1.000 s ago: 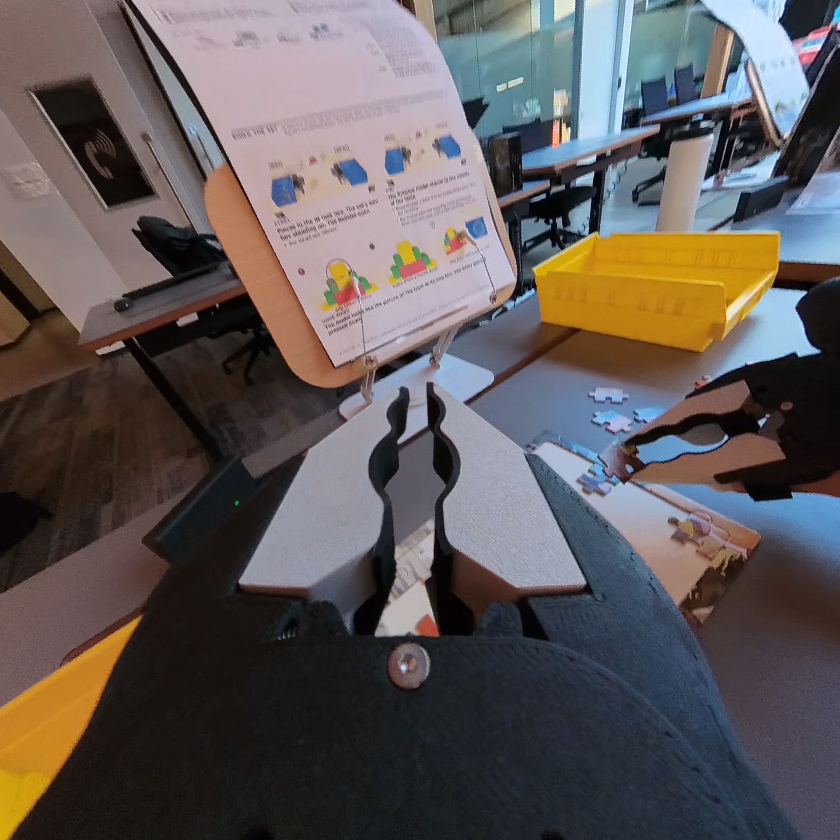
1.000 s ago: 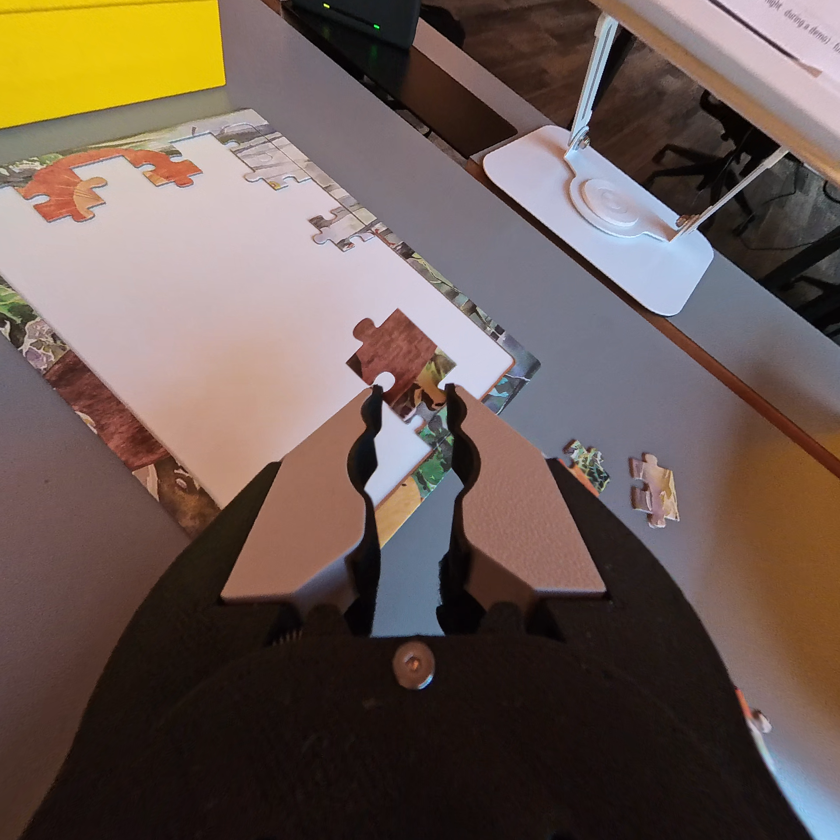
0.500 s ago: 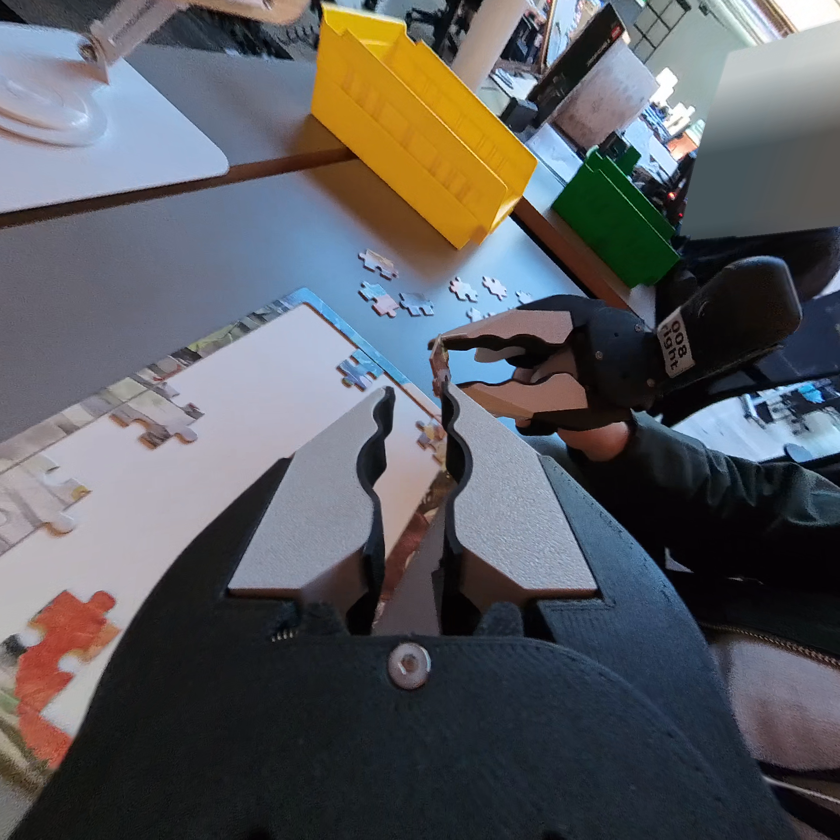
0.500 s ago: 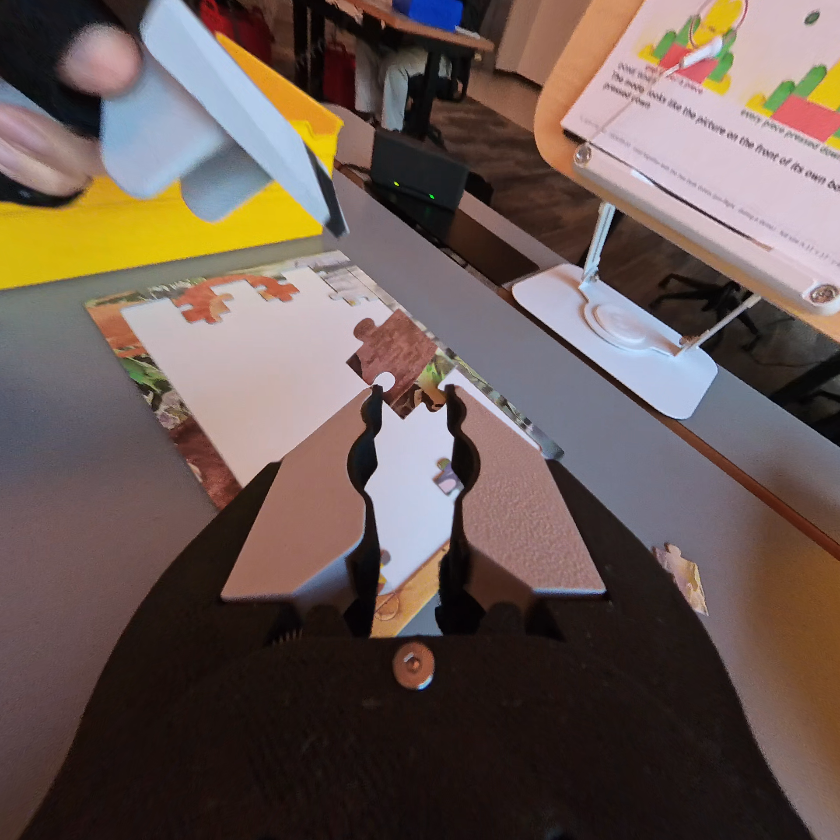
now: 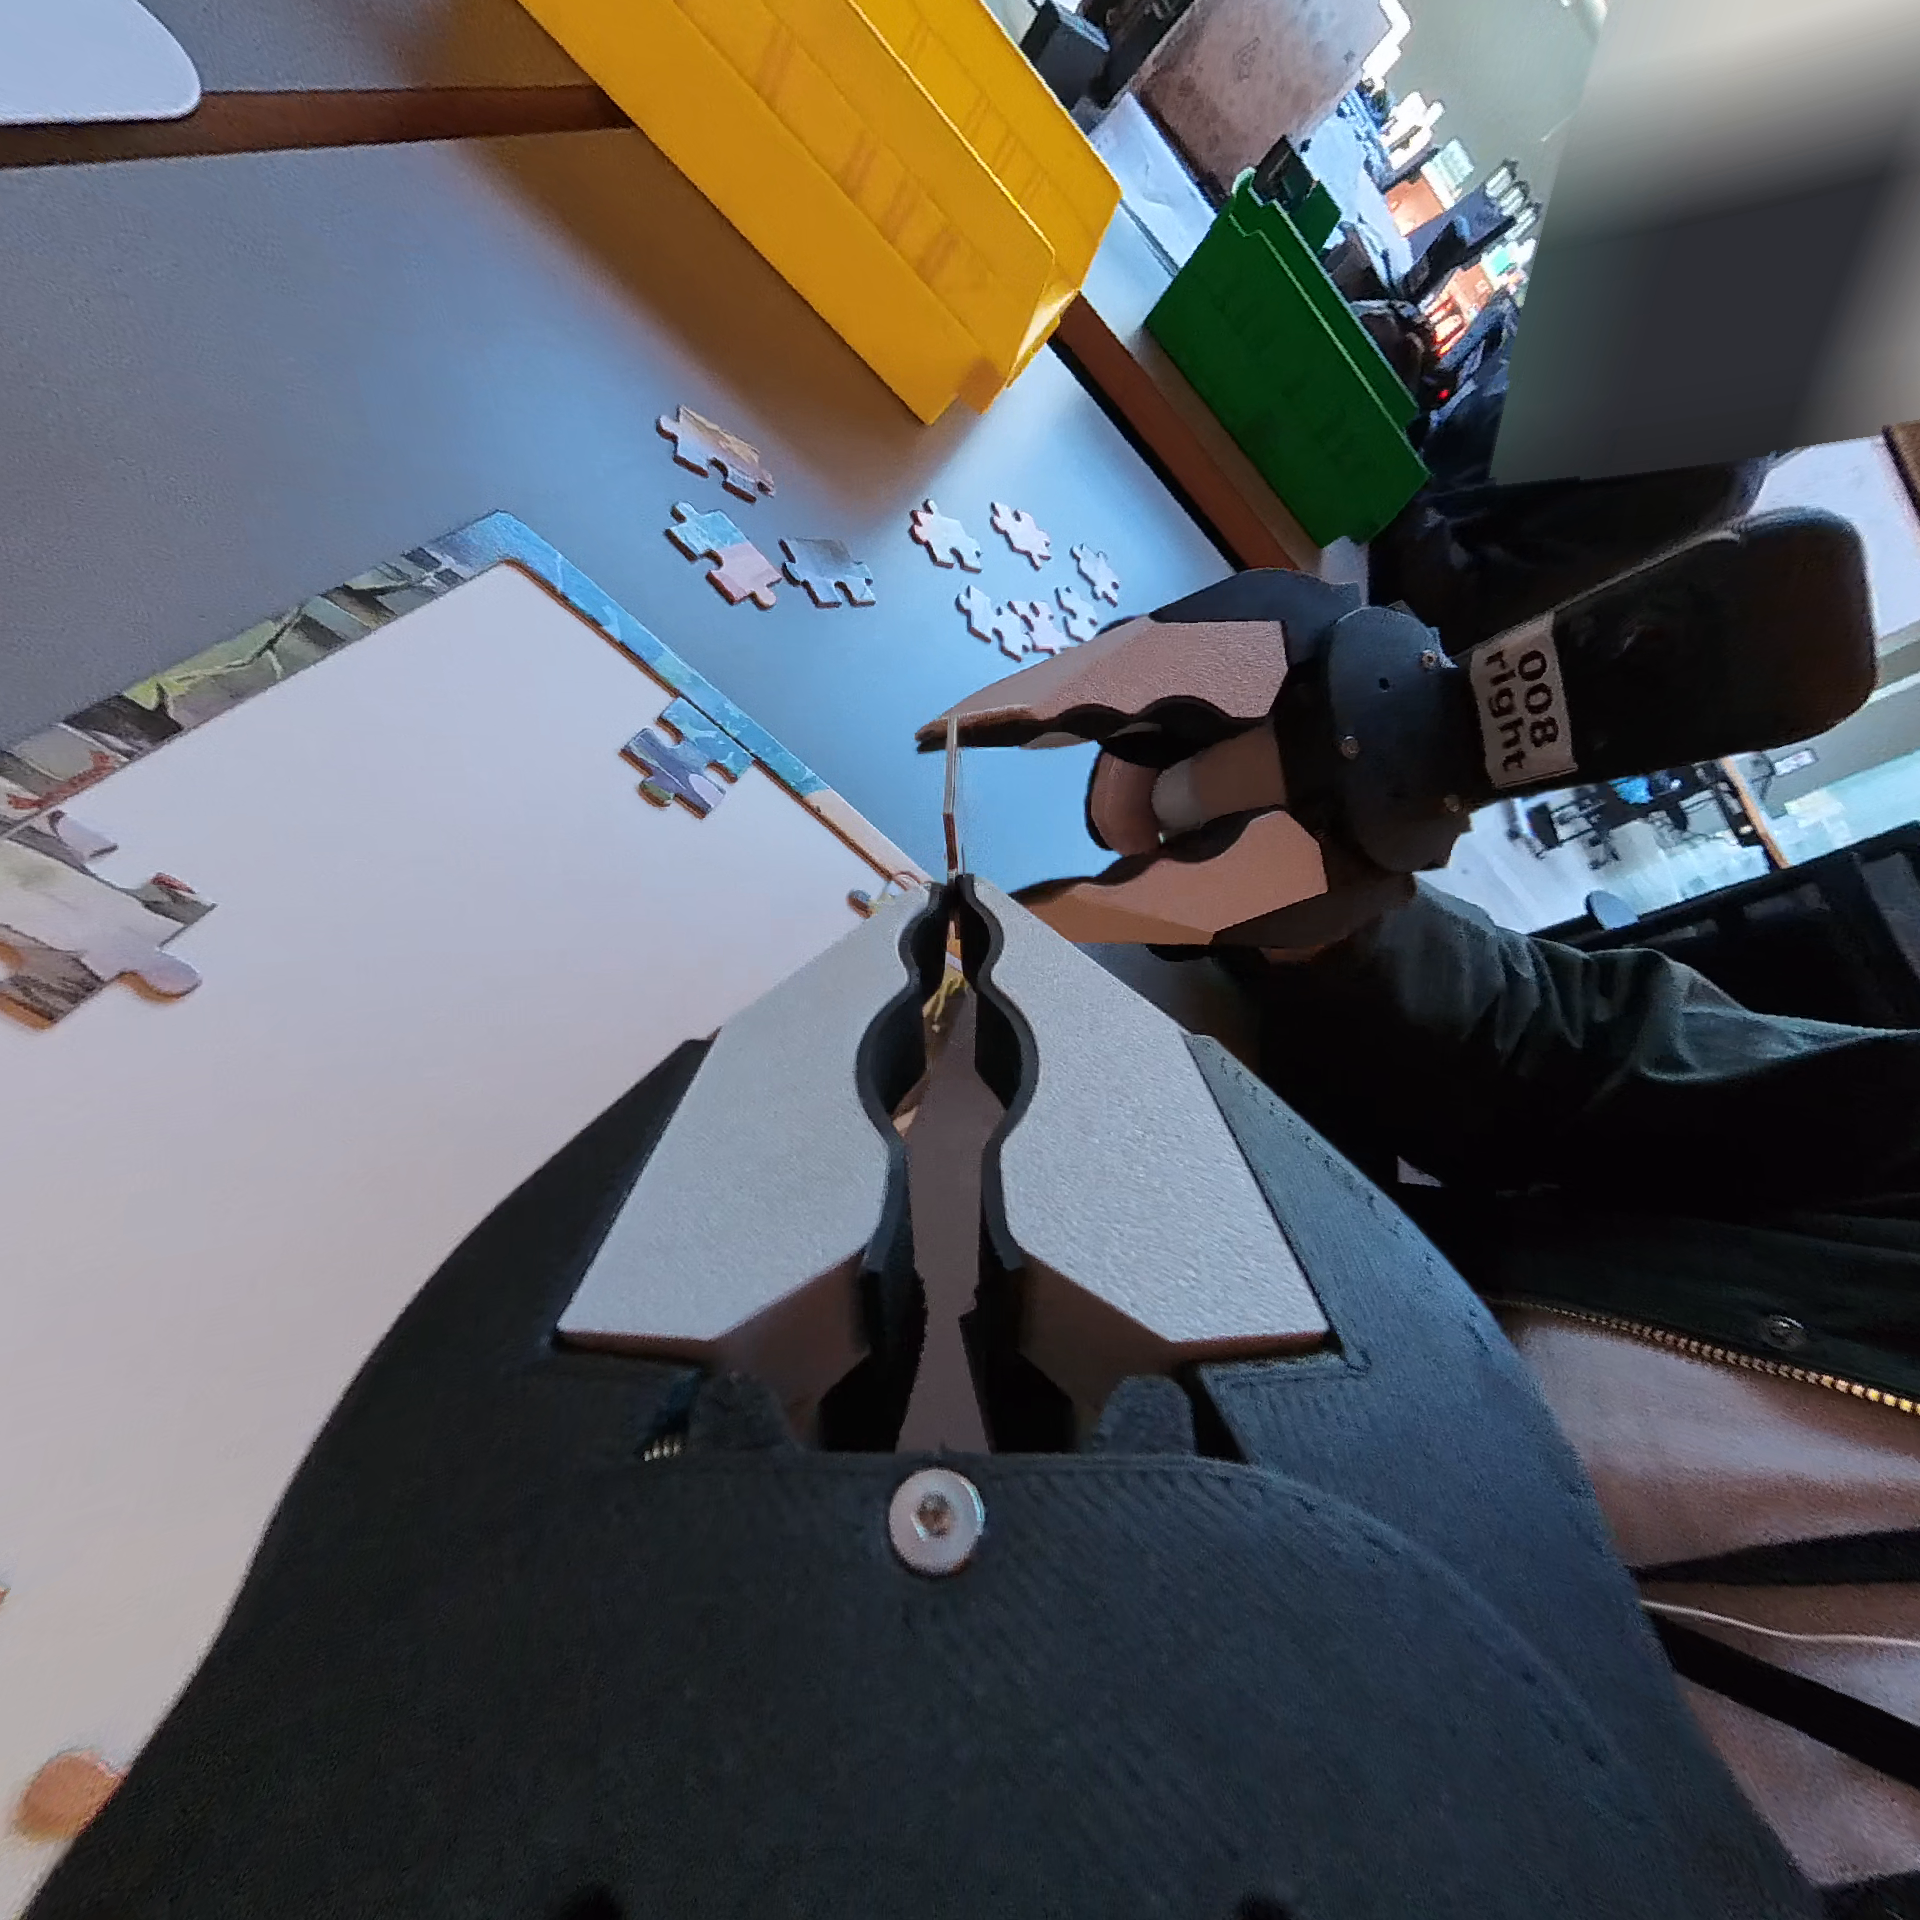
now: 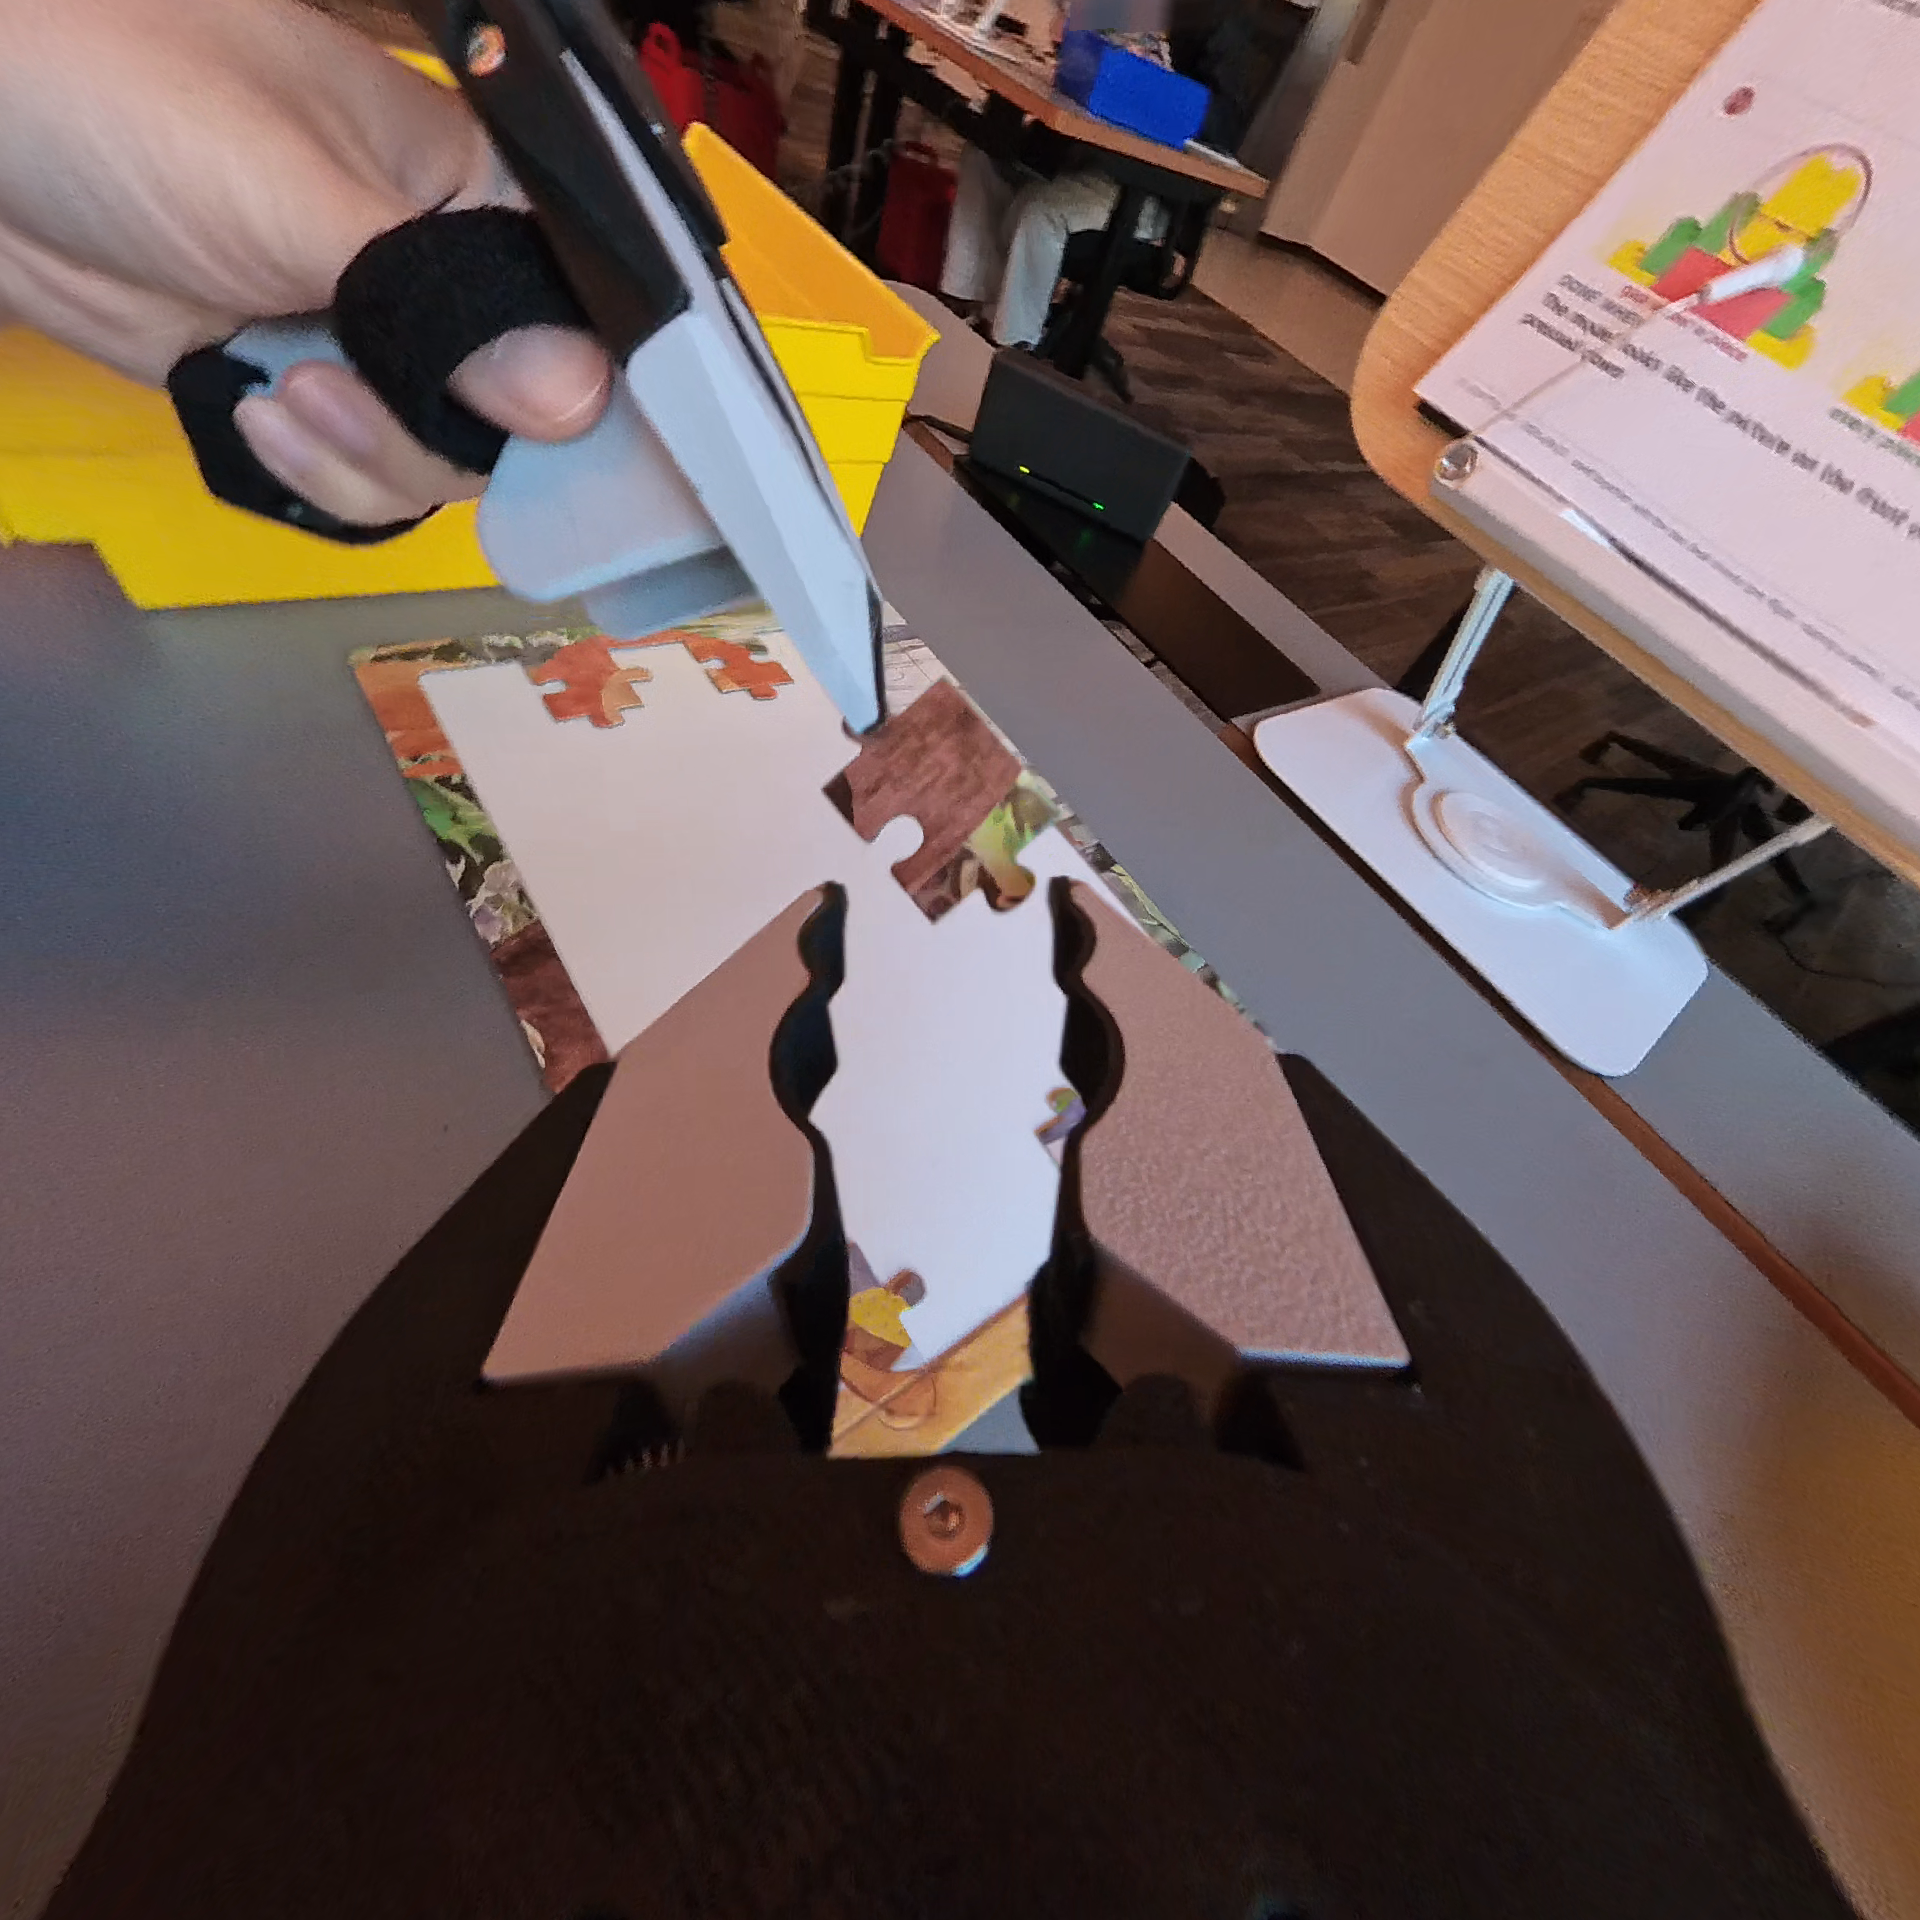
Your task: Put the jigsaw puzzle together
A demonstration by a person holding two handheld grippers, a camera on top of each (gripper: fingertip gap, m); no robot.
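Note:
The puzzle board [image 5: 416, 883] is a white tray with a picture border, and a few pieces are set along its edges. My left gripper [image 5: 951, 896] is shut on a brown puzzle piece [image 5: 951, 800], seen edge-on, and holds it above the board's corner. In the right wrist view the brown piece [image 6: 930, 795] hangs from the left gripper's tips [image 6: 864, 712] over the board [image 6: 665, 821]. My right gripper [image 6: 940, 896] is open and empty just below the piece. In the left wrist view the right gripper [image 5: 977, 816] has its jaws apart, with its upper fingertip at the piece's top.
Several loose pieces [image 5: 1029, 582] lie on the grey table beyond the board, others nearer [image 5: 727, 545]. A yellow bin [image 5: 883, 208] and a green bin [image 5: 1288, 364] stand behind them. A document stand's white base [image 6: 1486, 862] and a black box [image 6: 1081, 447] sit along the table edge. Both grippers' tips are close together, under 4 cm apart. From either gripper's tips it is about 35 cm to the document stand's white base [image 6: 1486, 862].
The brown piece has passed from my right gripper to my left. The left gripper swung over and closed on it; the right gripper opened and let go.

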